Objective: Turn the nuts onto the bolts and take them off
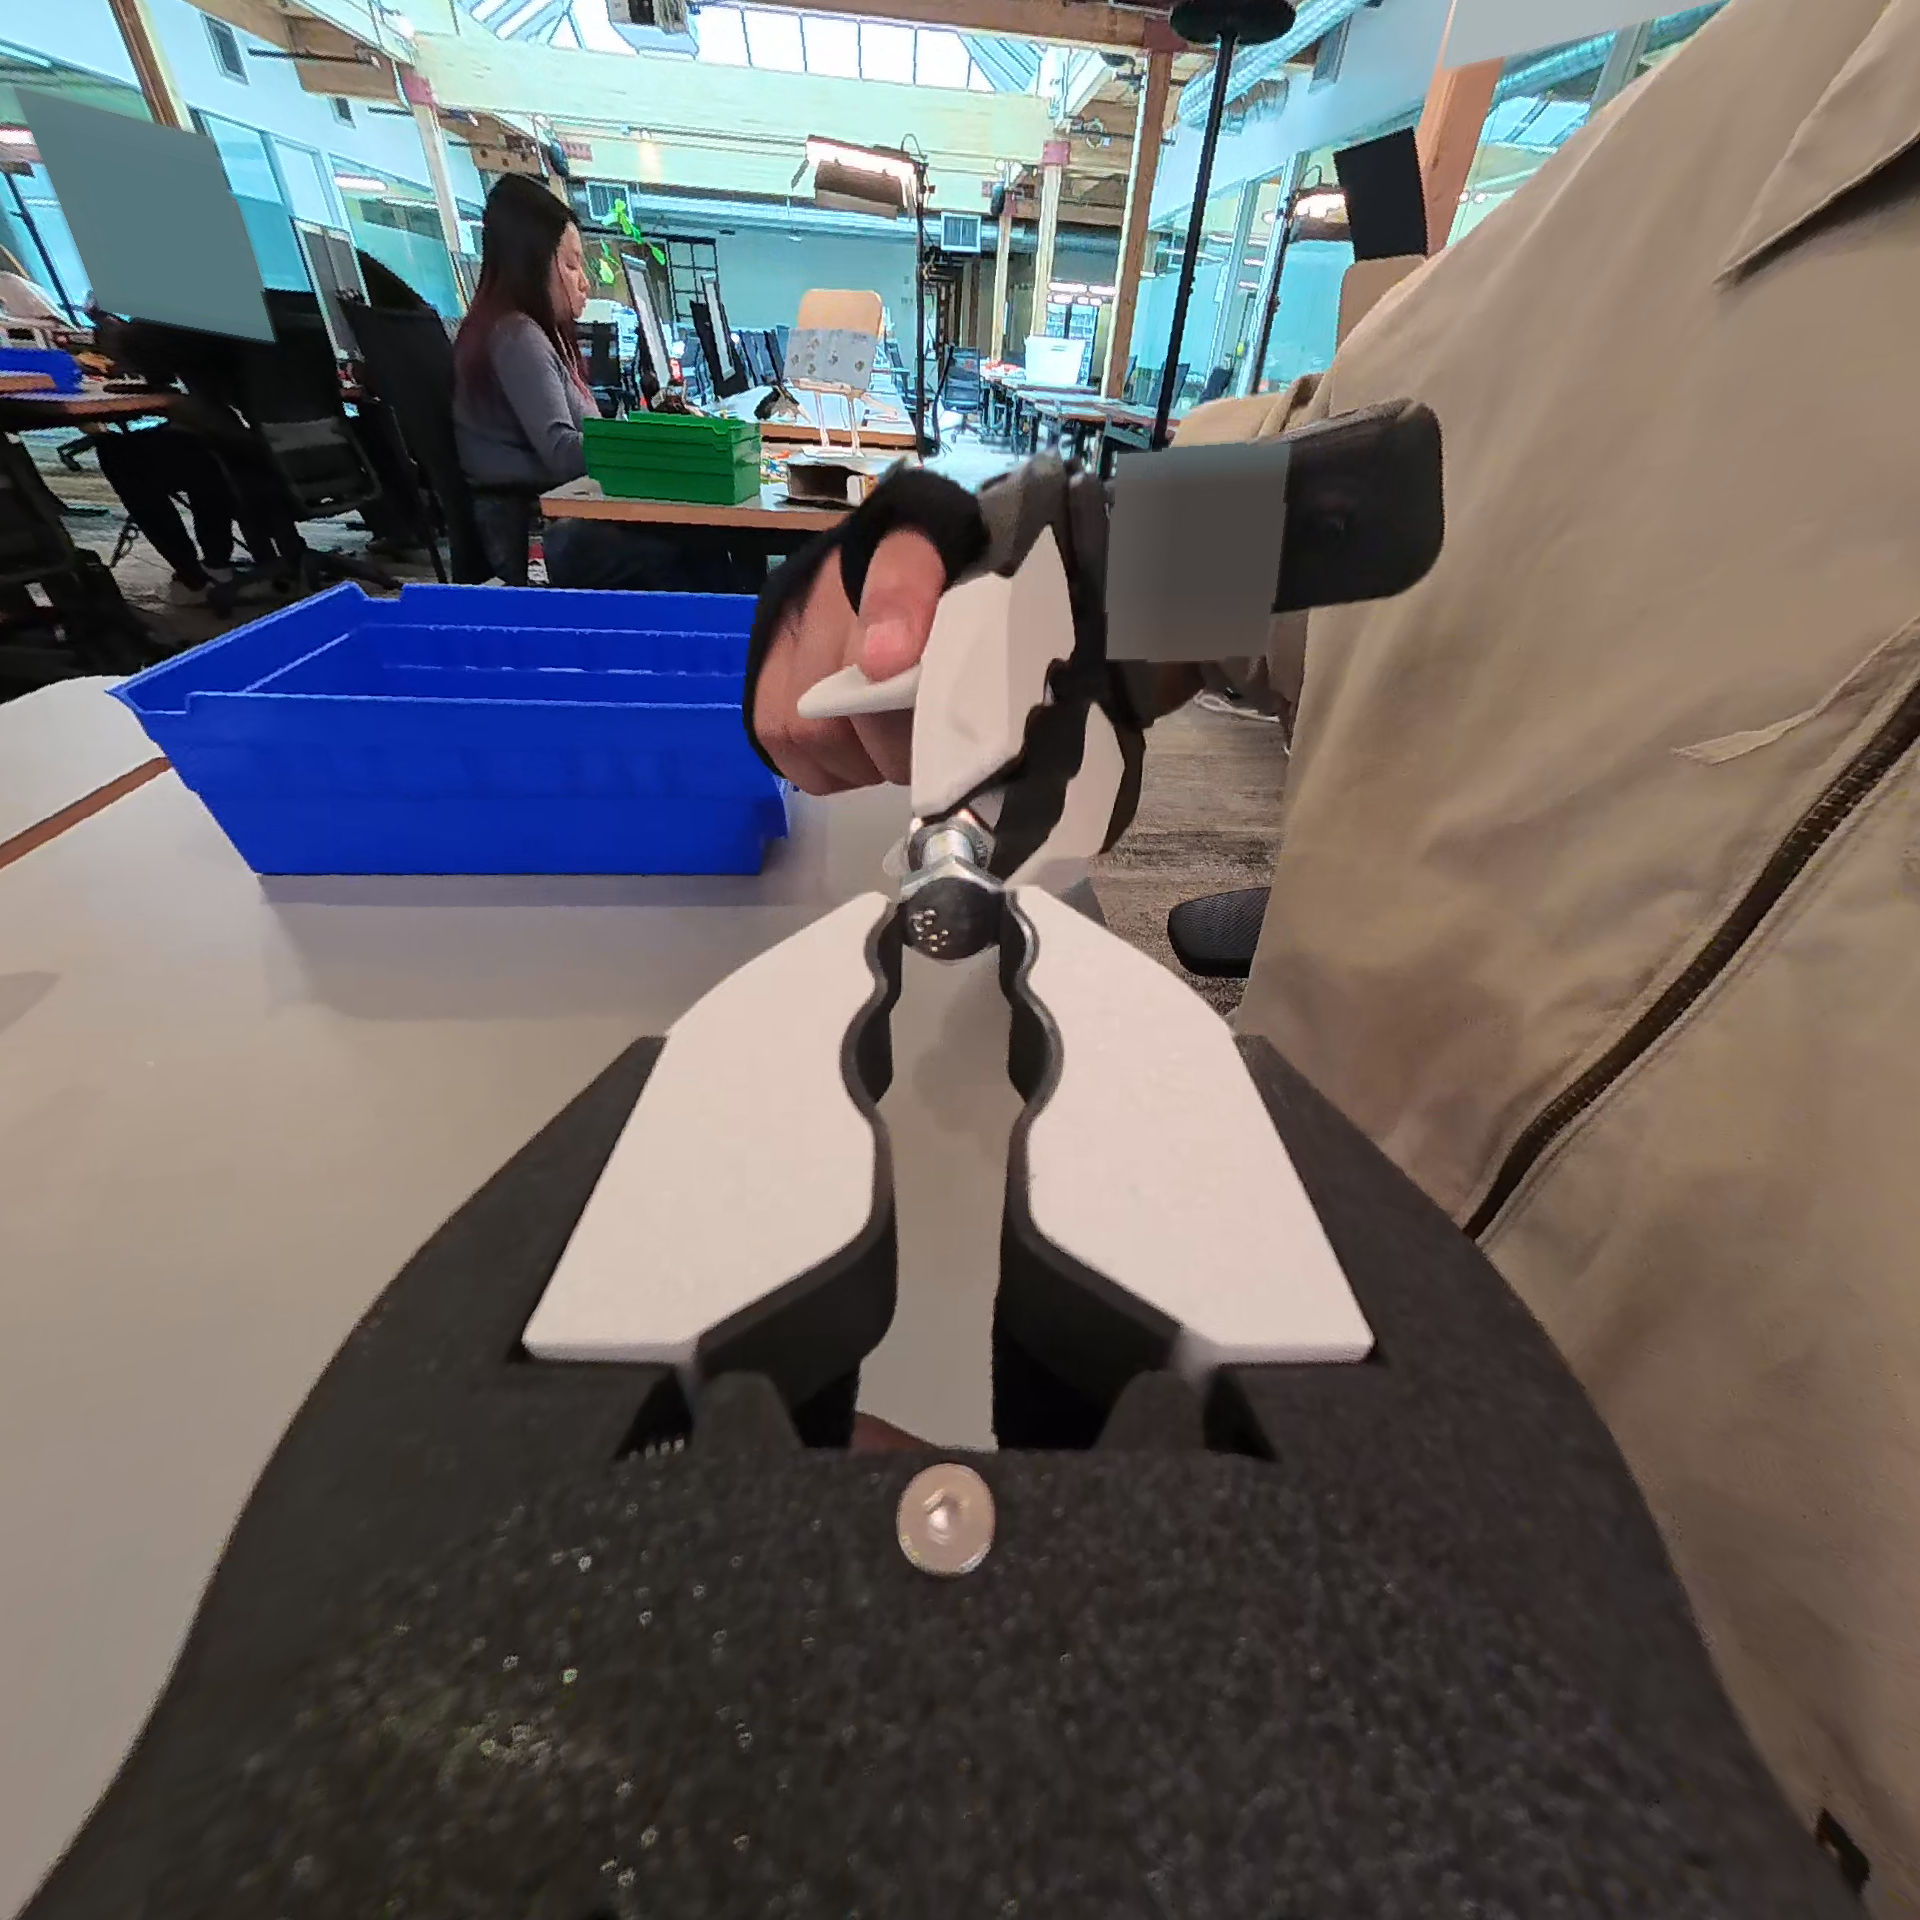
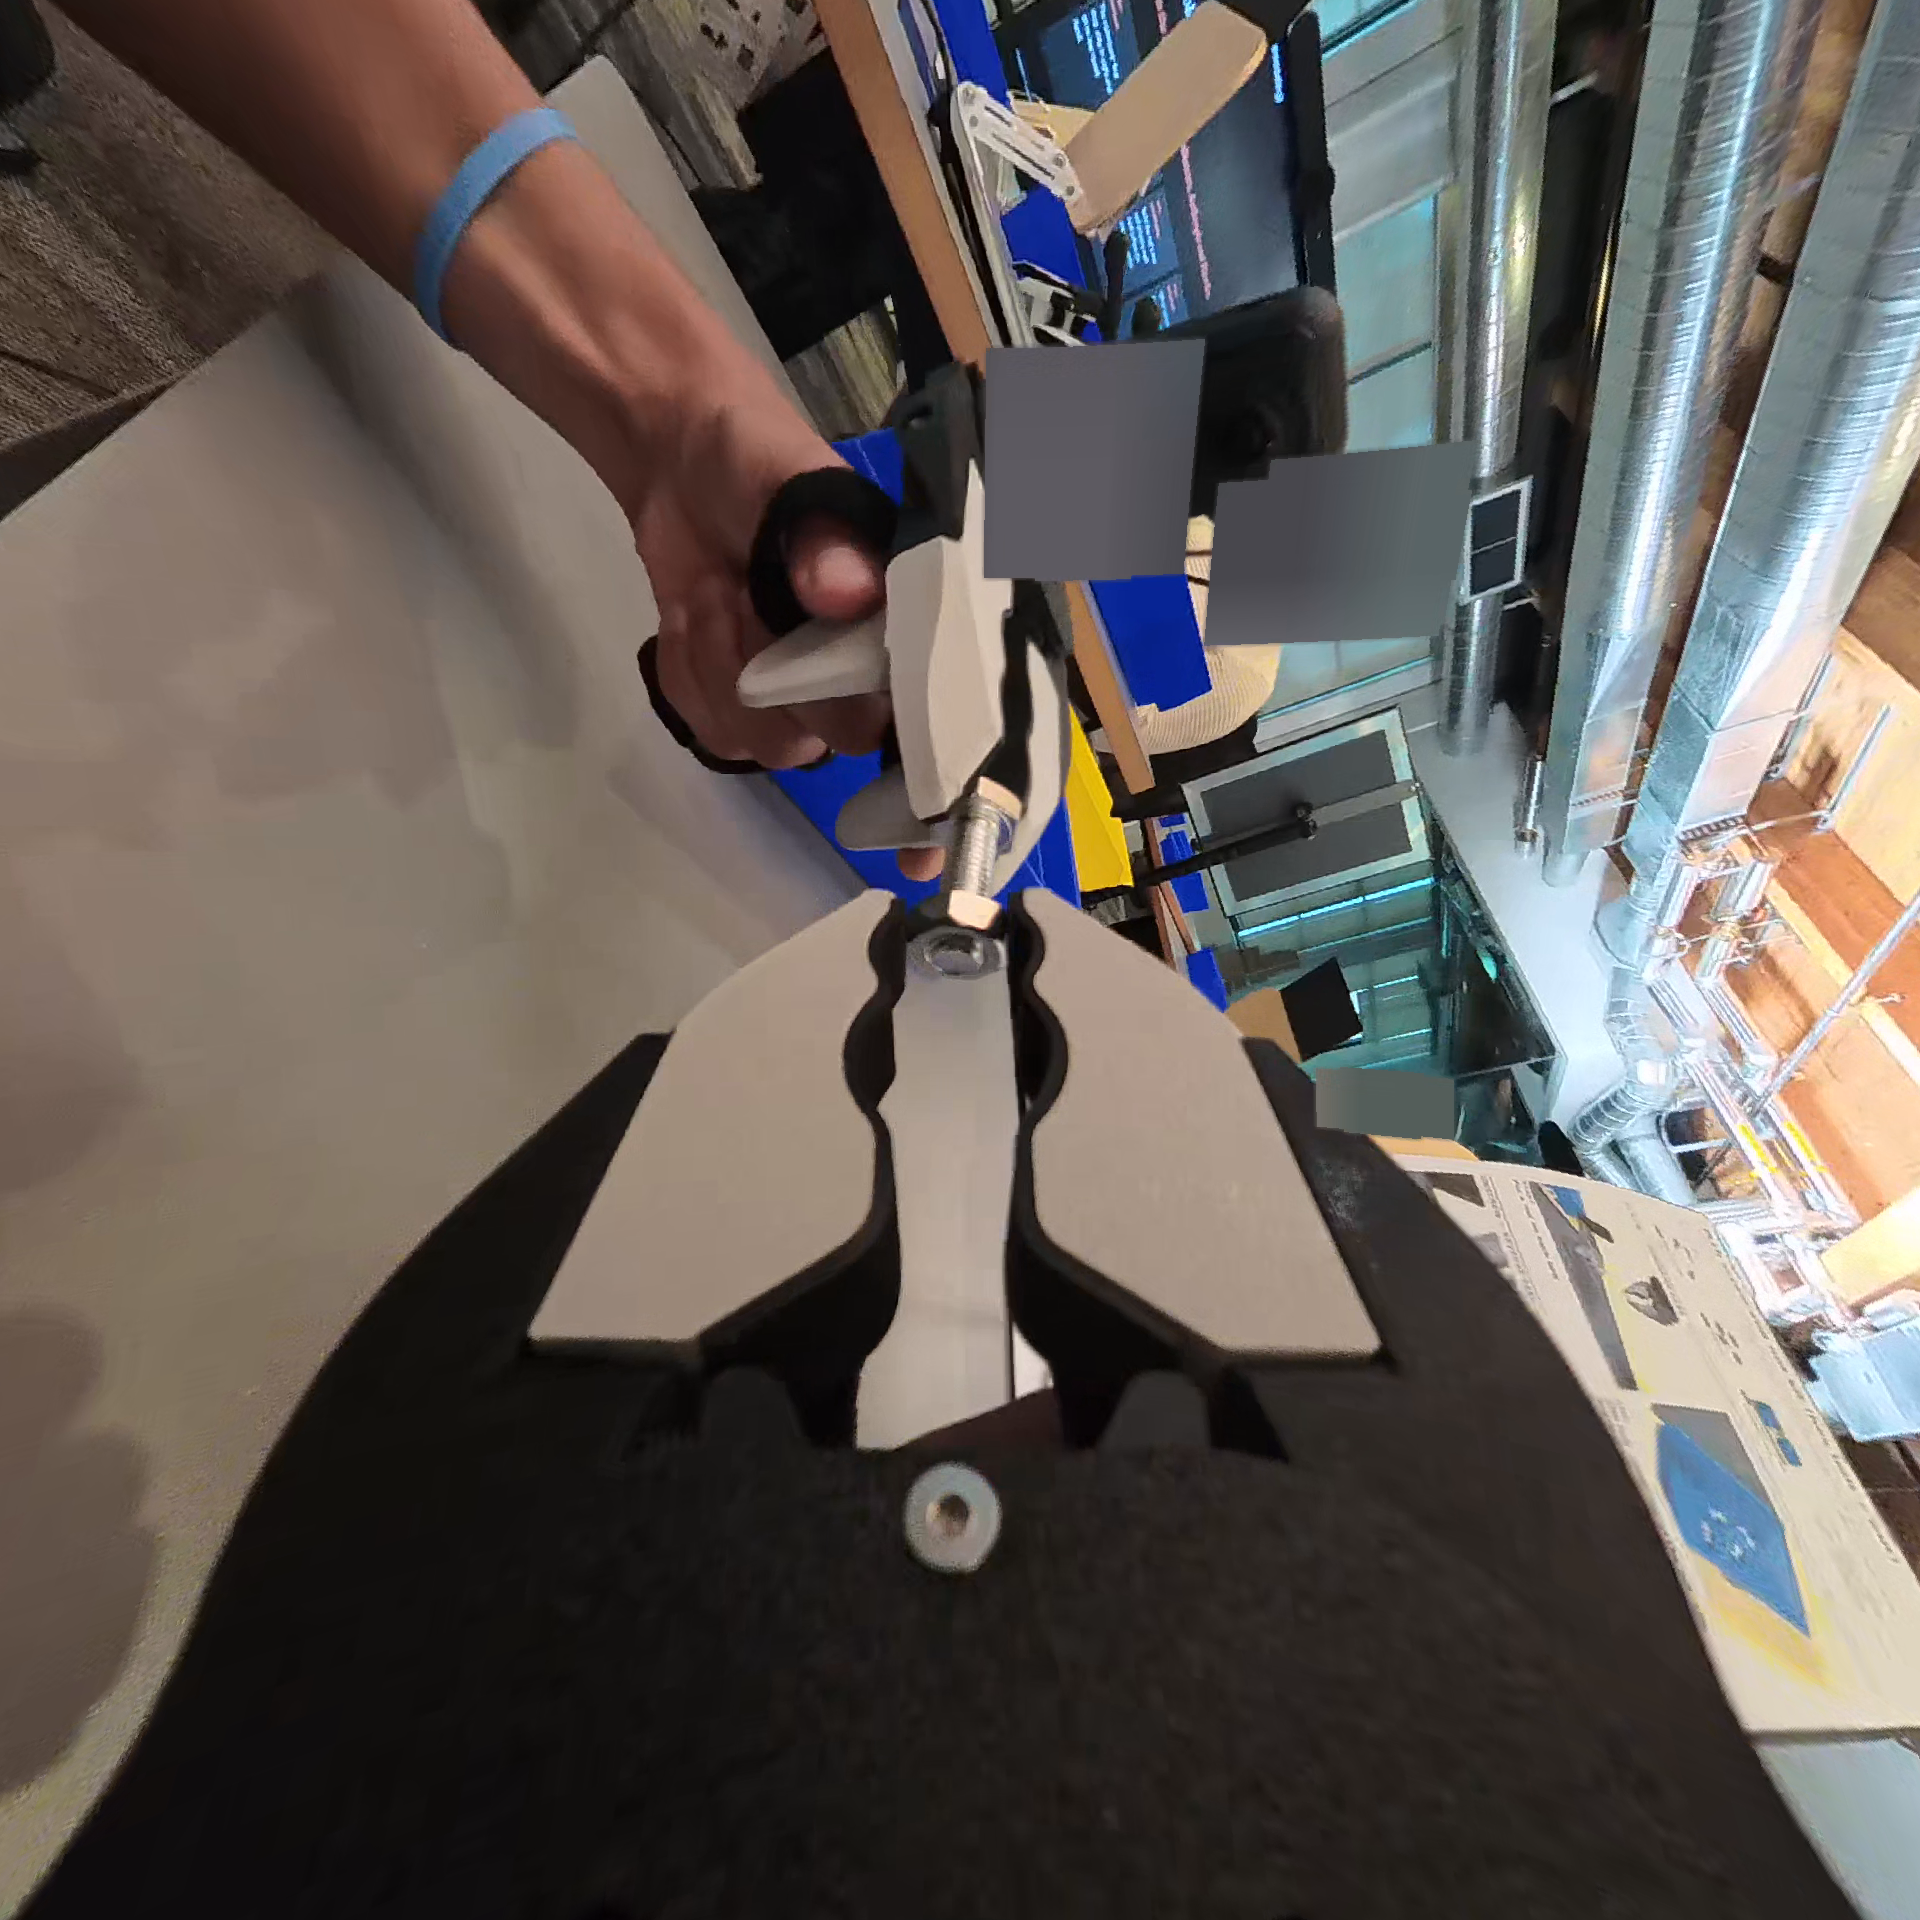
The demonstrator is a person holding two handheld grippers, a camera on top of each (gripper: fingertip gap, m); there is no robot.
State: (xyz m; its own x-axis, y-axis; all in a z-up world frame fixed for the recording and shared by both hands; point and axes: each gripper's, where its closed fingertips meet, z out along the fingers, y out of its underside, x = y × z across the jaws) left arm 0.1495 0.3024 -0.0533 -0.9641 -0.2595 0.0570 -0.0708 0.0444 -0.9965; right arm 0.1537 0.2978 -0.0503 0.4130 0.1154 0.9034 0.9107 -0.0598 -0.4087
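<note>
A stack of blue plastic bins [image 1: 468, 727] stood far left on the pale grey table [image 1: 312, 1091]. The left gripper [image 1: 951, 920], jaws nearly closed, clamped the hex head of the silver steel bolt [image 1: 948, 914] above the table. The right gripper [image 2: 954, 940] pinched the silver hex nut [image 2: 951, 951] at the threaded end, jaws narrowed around it.

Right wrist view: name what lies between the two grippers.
In the right wrist view, only the threaded shank of the bolt spans it, from the nut in the right gripper to the left gripper holding its other end.
</note>
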